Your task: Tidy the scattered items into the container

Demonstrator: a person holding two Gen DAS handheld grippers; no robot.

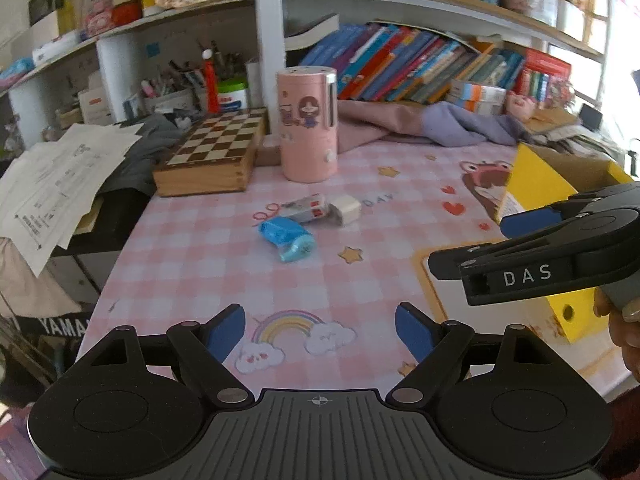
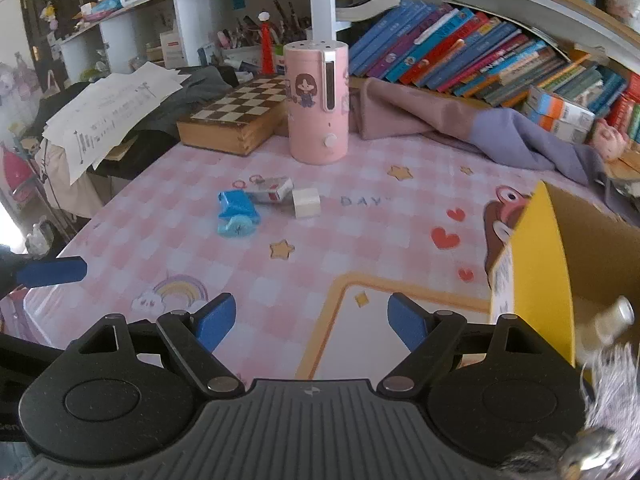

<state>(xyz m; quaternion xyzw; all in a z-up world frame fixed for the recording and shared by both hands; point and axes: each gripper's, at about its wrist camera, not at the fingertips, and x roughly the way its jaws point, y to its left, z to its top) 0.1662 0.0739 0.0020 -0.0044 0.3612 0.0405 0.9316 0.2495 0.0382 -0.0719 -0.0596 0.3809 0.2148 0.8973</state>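
Note:
Three small items lie together mid-table: a blue sharpener-like object (image 1: 289, 239) (image 2: 237, 214), a small grey and red carton (image 1: 306, 208) (image 2: 273, 190) and a white cube (image 1: 345, 209) (image 2: 306, 202). A yellow cardboard box (image 1: 538, 190) (image 2: 538, 268) stands open at the right, with a small bottle (image 2: 614, 318) inside. My left gripper (image 1: 320, 330) is open and empty above the rainbow print, well short of the items. My right gripper (image 2: 310, 322) is open too, empty, near the box; it shows from the side in the left wrist view (image 1: 520, 224).
A pink cylindrical appliance (image 1: 307, 126) (image 2: 318, 102) stands behind the items, a wooden chessboard box (image 1: 212, 152) (image 2: 236, 120) to its left. Loose papers (image 1: 60, 184) overhang the left table edge. Purple cloth (image 2: 500, 136) and leaning books (image 2: 460, 48) line the back.

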